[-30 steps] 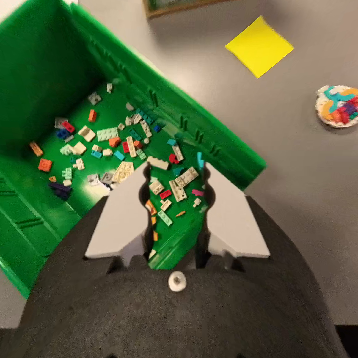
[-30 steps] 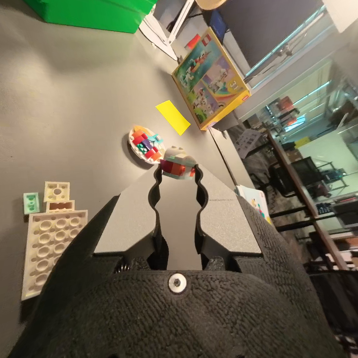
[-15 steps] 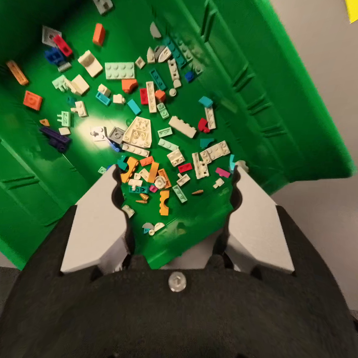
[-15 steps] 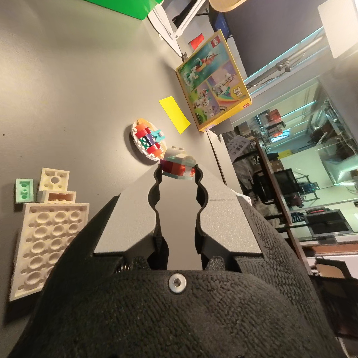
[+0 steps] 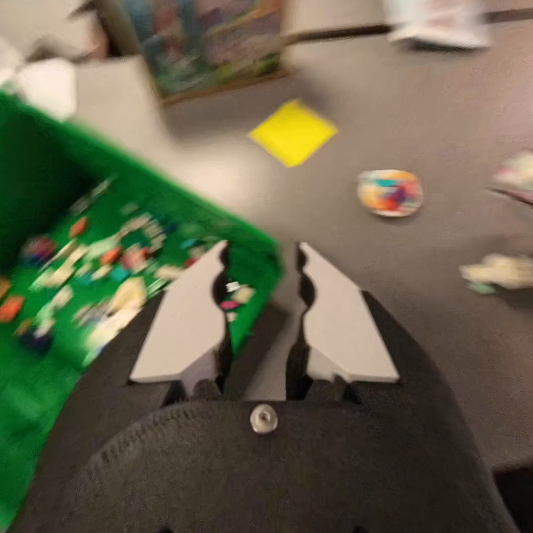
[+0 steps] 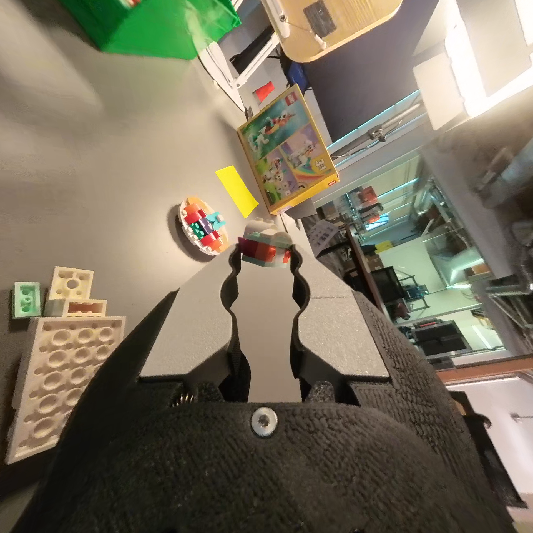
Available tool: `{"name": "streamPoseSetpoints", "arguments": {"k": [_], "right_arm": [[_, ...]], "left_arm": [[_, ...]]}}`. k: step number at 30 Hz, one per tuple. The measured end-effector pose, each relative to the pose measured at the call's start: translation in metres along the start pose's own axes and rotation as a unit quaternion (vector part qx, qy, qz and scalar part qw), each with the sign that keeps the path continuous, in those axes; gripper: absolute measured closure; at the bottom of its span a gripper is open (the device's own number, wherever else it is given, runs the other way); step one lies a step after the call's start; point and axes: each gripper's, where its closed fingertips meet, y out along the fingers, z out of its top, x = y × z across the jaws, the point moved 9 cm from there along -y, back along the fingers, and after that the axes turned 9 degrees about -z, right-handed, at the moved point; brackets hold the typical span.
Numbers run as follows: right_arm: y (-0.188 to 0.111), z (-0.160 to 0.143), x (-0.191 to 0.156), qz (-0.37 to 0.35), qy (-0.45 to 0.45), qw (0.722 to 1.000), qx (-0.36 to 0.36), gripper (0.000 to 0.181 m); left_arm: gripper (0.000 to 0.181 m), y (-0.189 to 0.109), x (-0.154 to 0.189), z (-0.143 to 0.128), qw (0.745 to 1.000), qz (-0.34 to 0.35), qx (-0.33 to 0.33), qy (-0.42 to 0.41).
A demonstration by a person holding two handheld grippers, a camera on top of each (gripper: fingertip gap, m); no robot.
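The right claw (image 6: 264,249) pinches one small multicoloured brick build (image 6: 265,248). The left claw (image 5: 262,253) is spread and empty over one green plastic bin's (image 5: 253,239) near corner. One round brick-covered white disc (image 6: 202,227) and one yellow paper square (image 6: 236,187) lie farther along the grey worktop (image 6: 115,173).

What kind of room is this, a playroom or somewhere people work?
Most likely an office or lab with a desk set up for toy-brick building. A grey table holds a green bin of loose bricks and a toy set box, while desks with monitors show behind glass partitions.

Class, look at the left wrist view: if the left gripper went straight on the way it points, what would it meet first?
Probably the bare grey table, just past the corner of the green bin. The left gripper is open and empty; the yellow paper lies farther on. Blur makes depth uncertain.
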Motion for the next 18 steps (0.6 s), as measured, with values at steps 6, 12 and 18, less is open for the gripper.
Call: {"name": "streamPoseSetpoints", "arguments": {"k": [6,12,18], "right_arm": [[-0.001,0.002,-0.002,0.0,-0.005,1.0,0.012,0.149],[-0.006,0.009,-0.007,0.013,-0.036,0.998,0.057,0.149],[-0.009,0.009,-0.007,0.089,0.021,0.992,0.083,0.149]], "left_arm": [[0.132,0.018,0.103,0.015,0.968,-0.213,0.084,0.104],[0.135,0.083,0.143,0.015,0.924,-0.372,0.045,0.071],[0.156,0.099,0.137,0.003,0.891,-0.4,0.035,0.21]]}}
